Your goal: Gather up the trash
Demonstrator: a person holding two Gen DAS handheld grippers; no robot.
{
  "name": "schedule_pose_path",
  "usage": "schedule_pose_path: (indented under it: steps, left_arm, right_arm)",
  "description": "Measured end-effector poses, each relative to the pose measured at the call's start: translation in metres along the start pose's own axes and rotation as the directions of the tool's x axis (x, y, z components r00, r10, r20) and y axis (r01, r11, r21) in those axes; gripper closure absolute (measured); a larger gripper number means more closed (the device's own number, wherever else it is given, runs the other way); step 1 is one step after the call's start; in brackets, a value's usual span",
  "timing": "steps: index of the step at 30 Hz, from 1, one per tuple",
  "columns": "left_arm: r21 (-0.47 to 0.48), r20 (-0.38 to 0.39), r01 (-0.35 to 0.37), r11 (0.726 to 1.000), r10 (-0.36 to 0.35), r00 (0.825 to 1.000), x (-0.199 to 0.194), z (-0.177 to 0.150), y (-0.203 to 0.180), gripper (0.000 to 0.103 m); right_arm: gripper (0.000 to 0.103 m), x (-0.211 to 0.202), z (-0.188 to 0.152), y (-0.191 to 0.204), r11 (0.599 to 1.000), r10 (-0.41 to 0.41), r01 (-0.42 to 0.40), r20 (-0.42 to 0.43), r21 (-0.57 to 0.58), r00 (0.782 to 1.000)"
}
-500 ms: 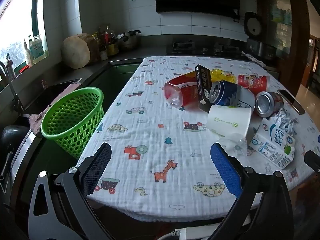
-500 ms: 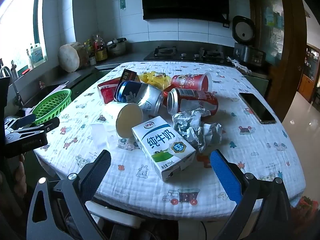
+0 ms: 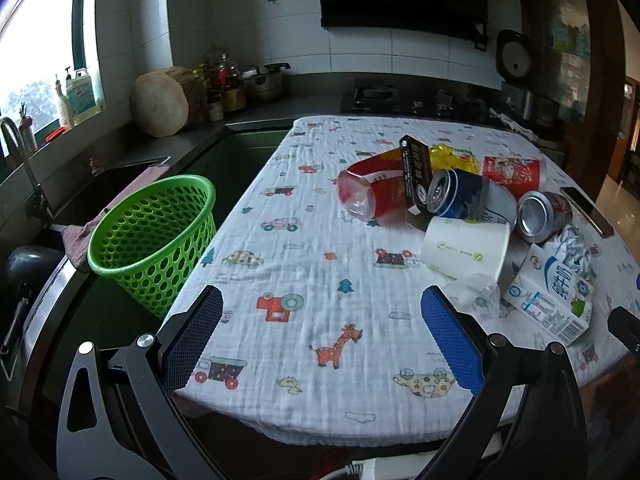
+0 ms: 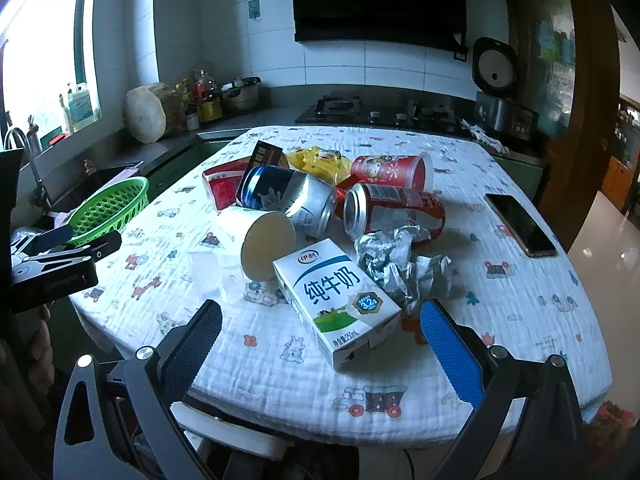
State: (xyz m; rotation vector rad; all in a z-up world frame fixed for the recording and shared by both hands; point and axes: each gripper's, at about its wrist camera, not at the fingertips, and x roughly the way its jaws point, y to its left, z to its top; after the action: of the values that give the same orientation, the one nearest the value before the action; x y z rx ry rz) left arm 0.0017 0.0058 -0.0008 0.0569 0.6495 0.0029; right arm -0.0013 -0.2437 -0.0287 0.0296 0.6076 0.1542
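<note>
Left tool [image 3: 320,344]: jaws wide, nothing between them, over the bare near part of the tabletop [image 3: 304,264] at the bottom of its frame.
Right tool [image 4: 320,344]: jaws wide, empty, low in its frame; the milk carton [image 4: 336,300] lies just ahead, between the 2 fingers' lines.
Trash pile: middle of the right view, right half of the left view, all on the printed cloth.
In the pile: paper cup [image 4: 260,240] on its side touching the carton; blue can [image 4: 292,196] and red can [image 4: 392,212] lying behind it; crumpled foil [image 4: 400,264] right of the carton; red paper cup [image 4: 392,170], yellow wrapper [image 4: 316,162], dark box [image 4: 266,156] and red bottle [image 3: 368,196] at the back.
Clear plastic cup [image 4: 212,272]: flat on the cloth, left of the paper cup.
Basket [image 3: 156,236]: green, upright and leaning, off the tabletop's left edge, middle left of the left view.
Phone [image 4: 520,224]: right side of the right view, apart from the pile, near the right edge.
In the way: cans and cups overlap; the carton fronts the pile.
Open room: bare cloth across the left and near part of the tabletop, between pile and basket.
Edges: sink [image 3: 100,184] and counter beyond the basket.
</note>
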Motion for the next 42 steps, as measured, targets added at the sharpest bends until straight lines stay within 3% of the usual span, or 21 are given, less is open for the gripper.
schedule_pose_path:
  steps: [27,42]
  left_arm:
    - [-0.022,-0.008,-0.04,0.999,0.039,0.999,-0.001,0.004,0.008,0.005]
    - [-0.01,-0.038,-0.014,1.0,0.014,0.999,0.009,0.007,0.001,0.005]
  right_arm:
    - [0.006,0.006,0.005,0.003,1.0,0.017,-0.017,0.008,-0.021,1.0]
    - [0.006,0.023,0.005,-0.006,0.998,0.049,-0.05,-0.022,-0.046,0.999]
